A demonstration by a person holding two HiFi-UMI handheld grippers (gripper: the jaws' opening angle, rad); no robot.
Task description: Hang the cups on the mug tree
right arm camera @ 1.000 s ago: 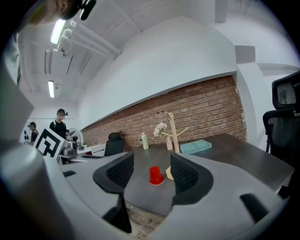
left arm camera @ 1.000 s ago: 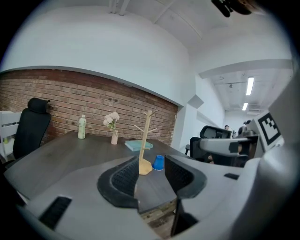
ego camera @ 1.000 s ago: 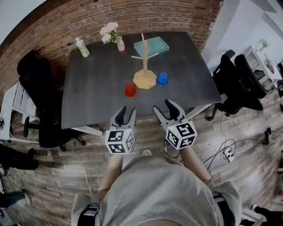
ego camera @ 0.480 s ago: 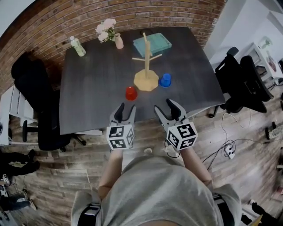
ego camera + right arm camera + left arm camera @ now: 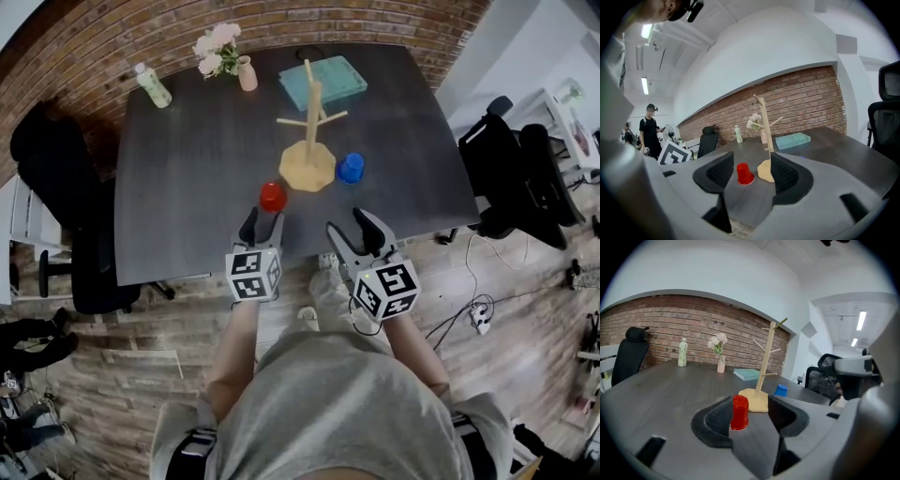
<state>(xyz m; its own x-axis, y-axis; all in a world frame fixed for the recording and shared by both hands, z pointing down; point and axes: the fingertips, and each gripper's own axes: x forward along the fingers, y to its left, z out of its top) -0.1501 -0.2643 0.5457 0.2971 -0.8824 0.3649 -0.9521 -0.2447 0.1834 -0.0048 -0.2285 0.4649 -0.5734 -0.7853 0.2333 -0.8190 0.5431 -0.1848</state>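
A red cup stands upside down on the dark table, left of the wooden mug tree. A blue cup, also upside down, stands at the tree's right. My left gripper is over the table's near edge, just short of the red cup. Its jaws have just been opening, and they are open with nothing gripped. My right gripper is open and empty at the near edge, to the right. Between its jaws, farther off, I see the red cup and the mug tree.
At the table's far side lie a teal book, a vase of flowers and a bottle. Black office chairs stand at the left and right. A person stands in the background.
Both grippers have moved forward and lower towards the table. The left one now reaches over the near edge, close to the red cup, and its jaws stand wider.
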